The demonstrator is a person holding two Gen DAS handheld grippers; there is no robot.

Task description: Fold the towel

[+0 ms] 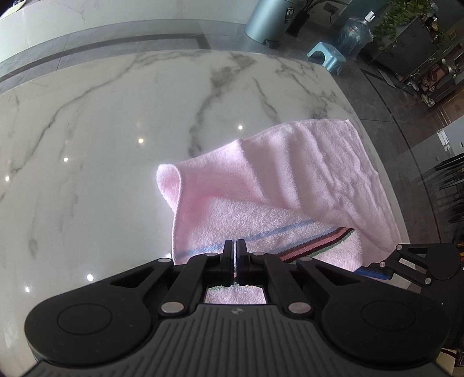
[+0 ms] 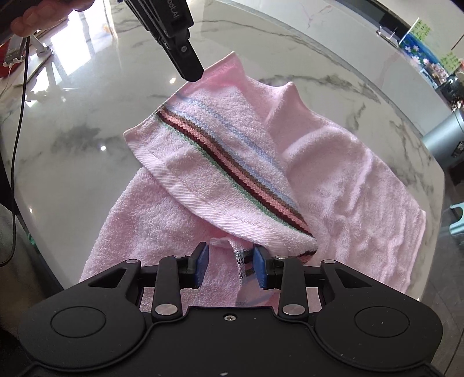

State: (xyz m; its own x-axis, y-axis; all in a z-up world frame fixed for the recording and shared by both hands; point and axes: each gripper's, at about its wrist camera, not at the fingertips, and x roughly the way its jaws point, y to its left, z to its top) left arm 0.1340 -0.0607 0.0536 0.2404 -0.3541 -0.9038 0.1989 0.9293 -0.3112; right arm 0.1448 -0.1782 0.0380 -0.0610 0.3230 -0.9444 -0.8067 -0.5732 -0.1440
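- The right black two-finger gripper with blue pads (image 2: 230, 265) stands with its jaws well apart; between them hangs a small white checked hanging loop (image 2: 239, 265) of the towel, and neither pad touches it.
- The left black two-finger gripper (image 1: 235, 255) has its jaws pressed together on an edge of the pink terry towel with a striped band (image 1: 261, 203); a sliver of cloth shows in the slit between them.
- From the right wrist view, that left gripper (image 2: 191, 74) comes in from the upper left and pinches the towel (image 2: 333, 174) at a raised corner, lifting it clear of the surface.
- The lifted end, with its maroon, salmon, green and blue stripes, is draped back over the rest of the towel, which lies wrinkled and flat.
- The towel rests on the glossy white marble table with grey veins (image 1: 101, 130), near its right-hand edge in the left wrist view.
- Beyond the table stand a light blue plastic stool (image 1: 326, 55) and a grey-blue cylindrical bin (image 1: 269, 20) on the dark floor.
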